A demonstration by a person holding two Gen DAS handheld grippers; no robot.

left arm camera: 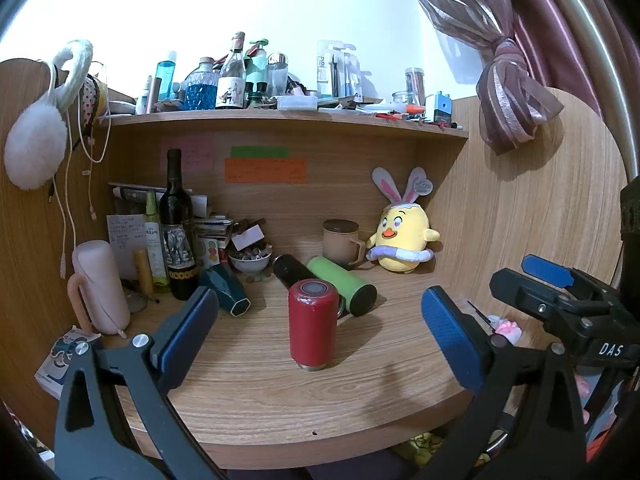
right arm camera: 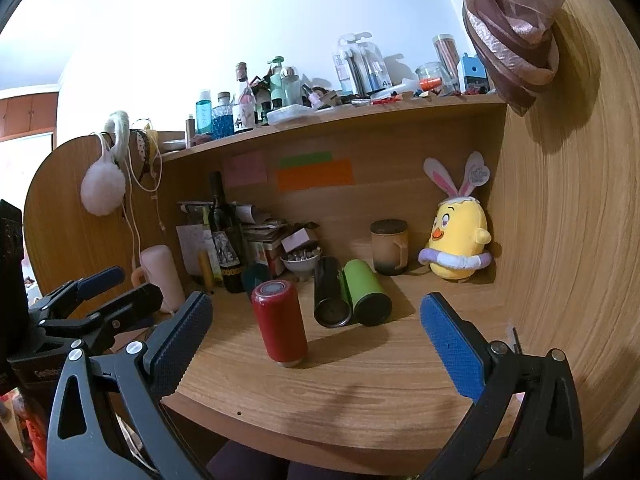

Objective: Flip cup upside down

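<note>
A red cup [left arm camera: 313,324] stands on the wooden desk [left arm camera: 280,400] with its base up and its mouth down. It also shows in the right wrist view [right arm camera: 280,324]. My left gripper [left arm camera: 320,344] is open and empty, held back from the cup, which sits between its blue pads [left arm camera: 452,336]. My right gripper [right arm camera: 320,344] is open and empty, with the cup just right of its left pad [right arm camera: 180,340]. The right gripper also shows at the right of the left wrist view [left arm camera: 560,284], and the left gripper at the left of the right wrist view [right arm camera: 100,296].
A green cup [left arm camera: 344,290] and a black cup [left arm camera: 292,270] lie on their sides behind the red one. A teal cup [left arm camera: 226,292], wine bottle [left arm camera: 176,232], pink flask [left arm camera: 100,284], brown mug [left arm camera: 342,242] and yellow plush chick [left arm camera: 402,236] stand further back. A wooden side panel [right arm camera: 560,240] rises at right.
</note>
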